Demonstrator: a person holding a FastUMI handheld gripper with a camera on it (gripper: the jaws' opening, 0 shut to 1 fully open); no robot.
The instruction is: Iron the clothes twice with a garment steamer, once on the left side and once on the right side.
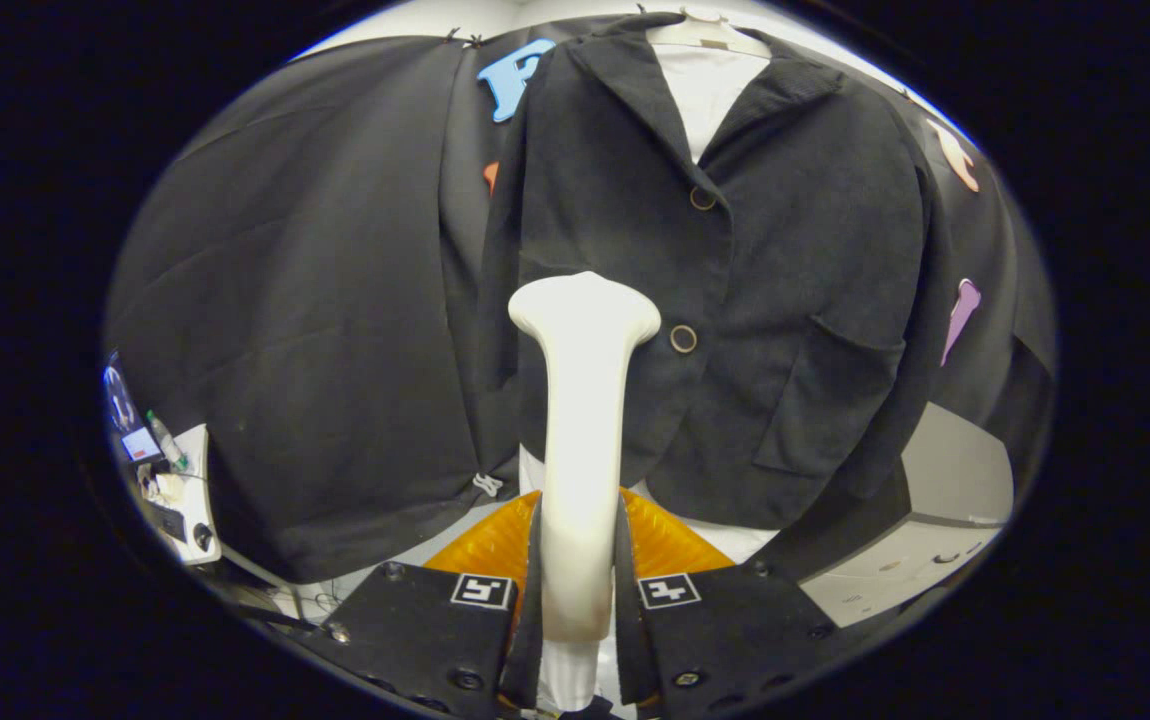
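A dark corduroy jacket (795,300) hangs on a pale hanger (705,32) over a white shirt (707,90), with two round buttons down its front and a patch pocket on one side. My gripper (577,560) is shut on the white garment steamer (580,420), both fingers pressing its handle. The steamer stands upright ahead of the fingers. Its flared head (585,305) is against the jacket's front panel, just beside the lower button (683,338).
A white table (190,500) with a small bottle, a device and cables stands off beside the black cloth wall (315,300). A grey-white cabinet (935,530) sits low on the other side. An orange object (665,540) lies just beyond the fingers, under the jacket hem.
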